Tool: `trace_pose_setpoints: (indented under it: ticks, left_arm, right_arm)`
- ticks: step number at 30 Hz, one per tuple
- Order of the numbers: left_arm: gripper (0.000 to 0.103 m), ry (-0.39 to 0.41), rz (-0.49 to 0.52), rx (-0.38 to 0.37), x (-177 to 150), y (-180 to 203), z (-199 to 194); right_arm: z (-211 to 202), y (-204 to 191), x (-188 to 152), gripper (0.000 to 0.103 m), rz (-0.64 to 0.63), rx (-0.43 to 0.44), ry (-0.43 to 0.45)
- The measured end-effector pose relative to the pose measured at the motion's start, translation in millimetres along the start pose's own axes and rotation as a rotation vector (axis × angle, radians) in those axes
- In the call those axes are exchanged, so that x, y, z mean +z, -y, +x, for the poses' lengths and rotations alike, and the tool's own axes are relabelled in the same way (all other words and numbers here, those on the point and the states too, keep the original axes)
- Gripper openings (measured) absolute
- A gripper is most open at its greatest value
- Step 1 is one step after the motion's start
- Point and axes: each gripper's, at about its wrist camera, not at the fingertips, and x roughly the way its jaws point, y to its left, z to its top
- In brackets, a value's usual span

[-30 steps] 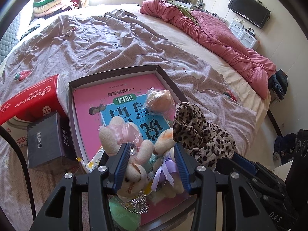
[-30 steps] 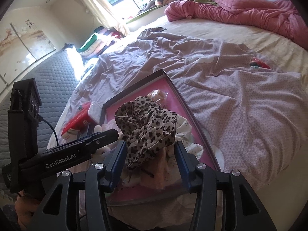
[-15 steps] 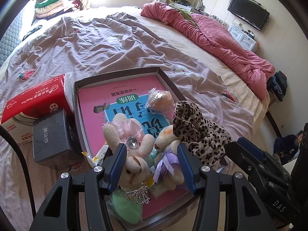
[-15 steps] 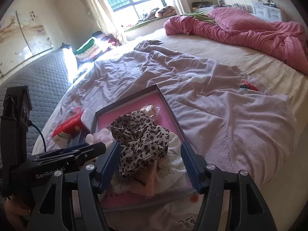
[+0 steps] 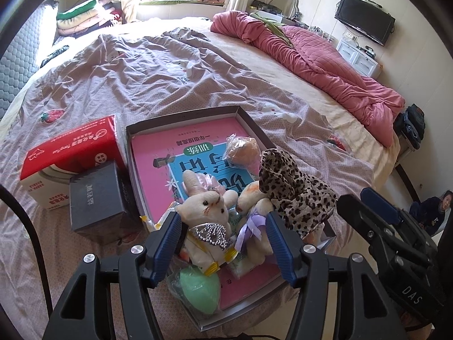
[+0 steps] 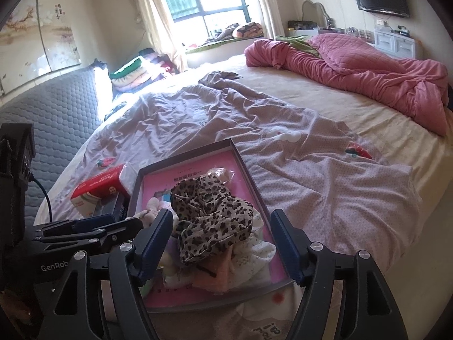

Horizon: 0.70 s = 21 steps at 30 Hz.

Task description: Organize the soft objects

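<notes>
Both claws backed off the box (image 5: 181,119); left claw (image 5: 222,233) and right claw (image 6: 222,235) released, empty. Center the bunny (image 5: 206,206) between left's fingers before clenching.

Daylight pours through the window (image 6: 203,8) at top centre, blowing out the folded bedding (image 6: 136,70) beneath into glare. Both views are sharp centrally, with fisheye curving and black vignetting at the corners.

Fuzzy plush rabbit (image 5: 205,204), leopard-print cloth (image 5: 294,195), glossy pink book (image 5: 170,153)
</notes>
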Motion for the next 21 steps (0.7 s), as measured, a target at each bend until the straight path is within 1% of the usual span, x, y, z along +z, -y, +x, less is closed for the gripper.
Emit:
trace_pose_setpoints:
  ticks: [3, 4, 7, 9, 11, 14, 21]
  left_arm:
    - [0.063, 0.016, 0.004, 0.015, -4.8, -0.4, -9.4]
    - [0.067, 0.021, 0.005, 0.023, -6.5, -0.7, -13.0]
    - [0.074, 0.043, 0.002, 0.045, -13.3, -3.6, -24.7]
    - [0.075, 0.048, 0.001, 0.056, -19.3, -6.5, -31.5]
    - [0.076, 0.056, -0.005, 0.096, -26.5, -11.4, -39.5]
    - [0.077, 0.066, -0.014, 0.12, -36.0, -18.0, -48.9]
    - [0.077, 0.068, -0.064, 0.192, -64.2, -35.4, -70.9]
  right_arm:
    - [-6.2, -7.5, 0.5, 0.075, -0.029, -0.007, 0.013]
    - [-8.0, -9.8, -0.1, 0.075, -0.038, -0.005, 0.015]
    - [-13.2, -19.0, -2.9, 0.077, -0.064, -0.009, 0.016]
    - [-16.7, -24.8, -6.4, 0.077, -0.079, -0.007, 0.017]
    - [-20.1, -31.5, -10.0, 0.077, -0.098, -0.012, 0.014]
    - [-27.0, -41.5, -17.7, 0.078, -0.129, -0.013, 0.018]
    - [-35.3, -56.3, -35.5, 0.078, -0.174, -0.011, -0.012]
